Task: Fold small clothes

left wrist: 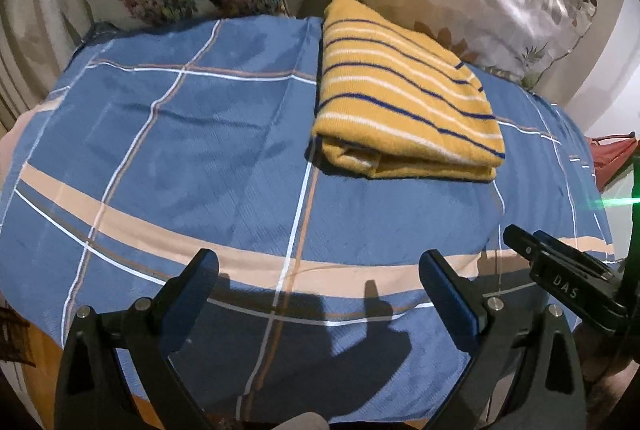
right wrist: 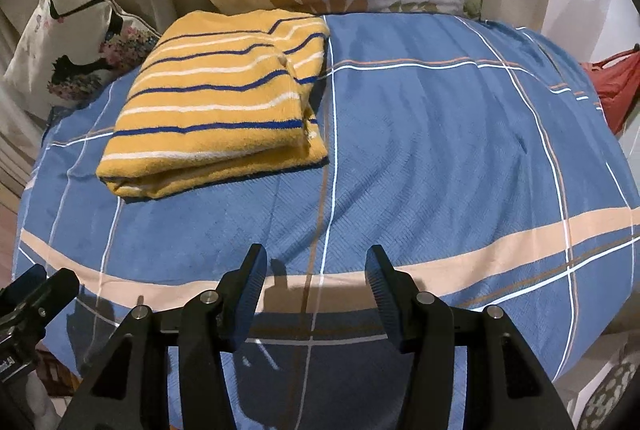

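Sitting folded on the blue plaid bedspread [left wrist: 180,134], the mustard-yellow knit top with navy and white stripes [left wrist: 404,94] lies well ahead of both tools. Left tool [left wrist: 320,270] is spread wide, nothing in it. Right tool [right wrist: 316,266] stands apart too, empty.

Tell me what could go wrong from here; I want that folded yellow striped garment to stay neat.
1. The yellow striped garment lies folded with loose layered edges facing the grippers; a careless nudge could likely undo the fold.
2. Both the left gripper and right gripper are empty over the plaid blue cloth; closing low might pinch it and drag the garment.
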A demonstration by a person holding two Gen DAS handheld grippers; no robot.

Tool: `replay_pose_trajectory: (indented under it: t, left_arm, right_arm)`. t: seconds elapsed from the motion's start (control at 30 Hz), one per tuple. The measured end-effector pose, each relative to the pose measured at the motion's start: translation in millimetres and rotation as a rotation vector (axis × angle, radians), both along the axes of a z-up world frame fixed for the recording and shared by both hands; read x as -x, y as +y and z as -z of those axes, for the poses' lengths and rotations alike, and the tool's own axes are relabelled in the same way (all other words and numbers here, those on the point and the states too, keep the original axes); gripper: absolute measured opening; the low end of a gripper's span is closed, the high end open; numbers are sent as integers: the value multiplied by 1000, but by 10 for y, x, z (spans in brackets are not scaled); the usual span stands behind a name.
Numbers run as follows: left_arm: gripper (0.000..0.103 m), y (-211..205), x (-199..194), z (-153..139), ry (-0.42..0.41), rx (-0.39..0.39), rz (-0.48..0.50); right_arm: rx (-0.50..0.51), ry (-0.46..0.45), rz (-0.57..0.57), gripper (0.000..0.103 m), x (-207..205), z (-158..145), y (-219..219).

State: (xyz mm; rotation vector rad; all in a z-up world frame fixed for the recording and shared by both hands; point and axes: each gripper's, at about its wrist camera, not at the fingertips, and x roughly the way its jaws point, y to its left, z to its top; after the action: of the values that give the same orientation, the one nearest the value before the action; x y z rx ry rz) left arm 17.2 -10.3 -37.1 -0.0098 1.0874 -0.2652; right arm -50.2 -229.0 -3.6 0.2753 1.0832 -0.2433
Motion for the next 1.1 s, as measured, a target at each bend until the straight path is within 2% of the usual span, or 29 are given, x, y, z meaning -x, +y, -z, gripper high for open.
replay_pose_trajectory:
  t: [0.47, 1.1]
  left_arm:
    - [100, 16, -214, 113, 47, 11, 20]
    - [100, -95, -383, 48, 30, 4, 37]
  right_arm:
    - [4, 20, 6, 60, -184, 76, 35]
    - [27, 14, 23, 63, -306, 48, -65]
